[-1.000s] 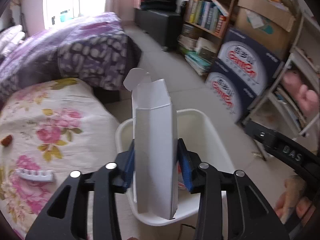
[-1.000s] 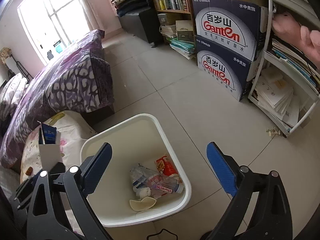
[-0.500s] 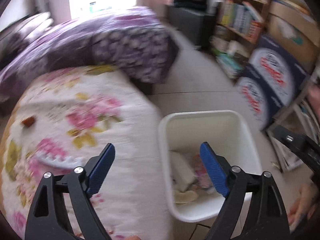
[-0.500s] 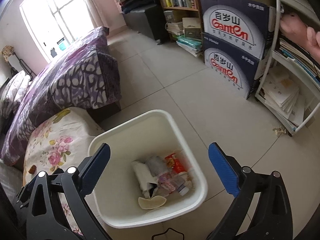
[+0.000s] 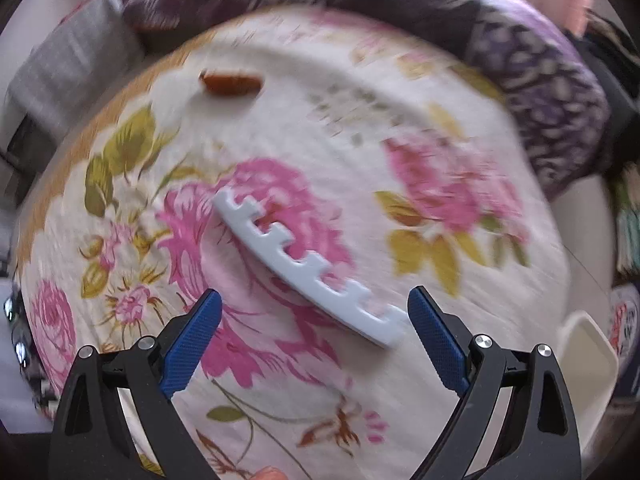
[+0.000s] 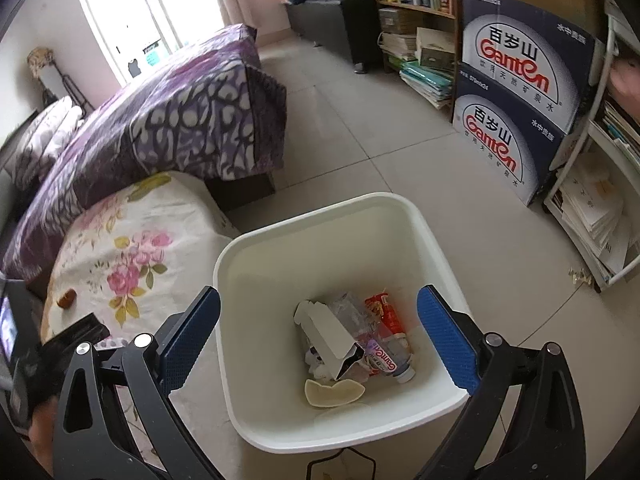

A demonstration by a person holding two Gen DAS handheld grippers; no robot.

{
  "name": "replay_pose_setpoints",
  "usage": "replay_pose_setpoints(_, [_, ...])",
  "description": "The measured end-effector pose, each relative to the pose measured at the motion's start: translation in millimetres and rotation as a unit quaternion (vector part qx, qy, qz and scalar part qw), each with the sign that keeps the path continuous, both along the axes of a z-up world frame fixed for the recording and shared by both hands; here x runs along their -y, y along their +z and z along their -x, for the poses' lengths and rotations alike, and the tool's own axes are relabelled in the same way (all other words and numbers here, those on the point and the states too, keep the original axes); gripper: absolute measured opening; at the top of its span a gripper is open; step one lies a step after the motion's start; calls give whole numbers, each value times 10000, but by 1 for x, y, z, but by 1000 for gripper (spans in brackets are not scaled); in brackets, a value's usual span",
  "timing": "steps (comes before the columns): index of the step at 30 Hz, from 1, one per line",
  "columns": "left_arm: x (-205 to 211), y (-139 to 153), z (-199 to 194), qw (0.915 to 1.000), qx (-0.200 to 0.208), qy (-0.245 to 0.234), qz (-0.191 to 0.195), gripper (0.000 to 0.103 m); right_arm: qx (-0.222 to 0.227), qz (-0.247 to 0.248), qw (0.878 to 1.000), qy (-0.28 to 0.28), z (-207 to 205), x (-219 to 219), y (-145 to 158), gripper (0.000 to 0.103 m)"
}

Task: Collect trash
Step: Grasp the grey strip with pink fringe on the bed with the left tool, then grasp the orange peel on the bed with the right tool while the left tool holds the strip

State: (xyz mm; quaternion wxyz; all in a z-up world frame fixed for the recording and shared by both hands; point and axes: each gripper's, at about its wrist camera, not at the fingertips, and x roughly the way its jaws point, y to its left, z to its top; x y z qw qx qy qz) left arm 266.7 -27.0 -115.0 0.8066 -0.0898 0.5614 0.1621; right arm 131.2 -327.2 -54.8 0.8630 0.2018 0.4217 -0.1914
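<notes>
The left claw [image 5: 314, 320] is spread wide and empty over the flowered bed [image 5: 400, 128]. The notched white strip [image 5: 304, 268] lies slantwise mid-frame; pinching its narrow width should grip best. The right claw [image 6: 318, 328], agape, hovers above the bin [image 6: 240, 264].

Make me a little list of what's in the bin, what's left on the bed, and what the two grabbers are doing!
bin: white trash bin on the tiled floor beside the bed
in the bin: white carton, plastic Ganten bottle, red wrapper, pale curved scrap
on the bed: white notched foam strip, small brown piece
bed cover: floral sheet
left gripper: jaws open, empty, above the strip
right gripper: jaws open, empty, over the bin
</notes>
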Motion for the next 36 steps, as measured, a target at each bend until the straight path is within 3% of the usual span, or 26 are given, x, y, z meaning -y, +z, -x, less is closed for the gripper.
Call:
replay_pose_setpoints(5, [-6,-17,-16,9996,-253,-138,80,91,-32,-49,10000,64,-6,-6,-3,95])
replay_pose_setpoints(11, [-16,-15,-19,9967,-108,-737,321,58,-3,-26,9993,363,-19,-22,-5,95])
replay_pose_setpoints(13, [-28,-12,-18,9950,-40,-881,472,37,-6,41,9981,620,-26,-34,-8,95])
replay_pose_setpoints(16, [-51,-7,-15,9923,-39,-966,780,25,-6,59,9936,1131,-39,-56,-11,95])
replay_pose_setpoints(18, [-68,-2,-10,9922,8,-1014,728,14,17,49,9885,1509,-48,-72,-13,95])
replay_pose_setpoints(23, [-135,15,-2,9938,189,-896,632,11,223,176,9612,2744,-87,-131,-9,95])
replay_pose_setpoints(28, [-194,28,8,9935,352,-676,840,11,367,208,9116,4089,-131,-220,-5,95])
replay_pose_setpoints(33, [-231,37,15,9937,442,-501,903,11,367,466,8714,4870,-167,-298,-14,95])
replay_pose_setpoints(36, [-240,44,12,9933,539,-459,910,11,376,470,8601,5066,-184,-326,-20,95])
